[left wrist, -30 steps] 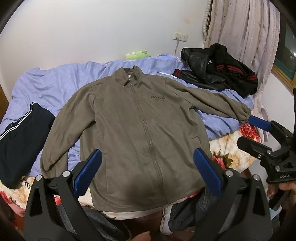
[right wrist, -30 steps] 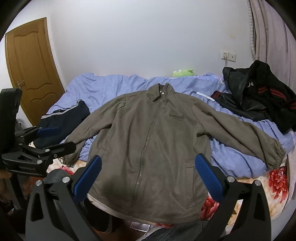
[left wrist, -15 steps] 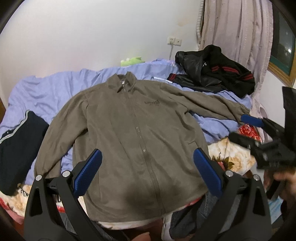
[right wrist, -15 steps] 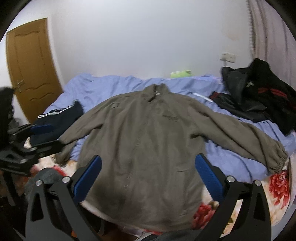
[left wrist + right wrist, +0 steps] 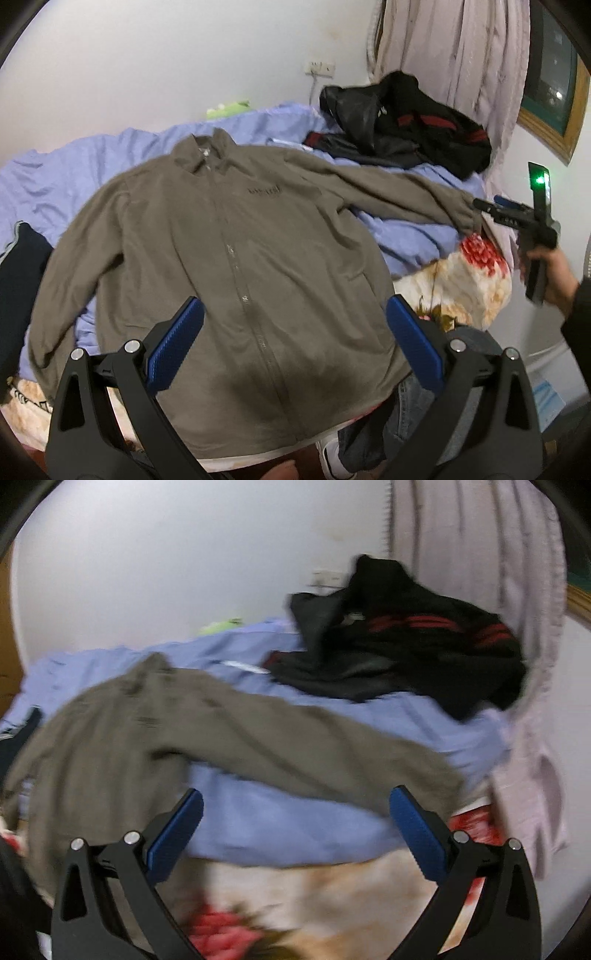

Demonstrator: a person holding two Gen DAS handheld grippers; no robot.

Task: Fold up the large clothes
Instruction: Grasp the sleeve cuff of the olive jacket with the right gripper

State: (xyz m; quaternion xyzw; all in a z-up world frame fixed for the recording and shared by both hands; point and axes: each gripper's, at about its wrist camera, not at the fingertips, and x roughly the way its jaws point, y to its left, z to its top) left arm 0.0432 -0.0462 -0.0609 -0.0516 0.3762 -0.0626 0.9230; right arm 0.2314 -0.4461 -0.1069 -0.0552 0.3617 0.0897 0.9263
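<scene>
So, folding basically hasn't been started yet. A big olive-brown zip-up fleece jacket (image 5: 236,266) is laid flat, front up and zipped, across a bed covered with a lavender-blue sheet (image 5: 74,173); both sleeves are spread out to the sides and no fold can be seen anywhere. Everything is judged to be still left: sleeves in, body doubled.

The long axis is run near-to-far, with the collar pointed at the far wall and the hem hung over the near edge.

The left gripper (image 5: 295,343) is held wide open above the hem, nothing in it. The right gripper (image 5: 295,823) is also spread wide and empty, seen just beside the right cuff (image 5: 463,218) in the left view; contact can't be confirmed, since the right view is badly blurred. A black jacket with red stripes (image 5: 406,125) is heaped far right.
</scene>
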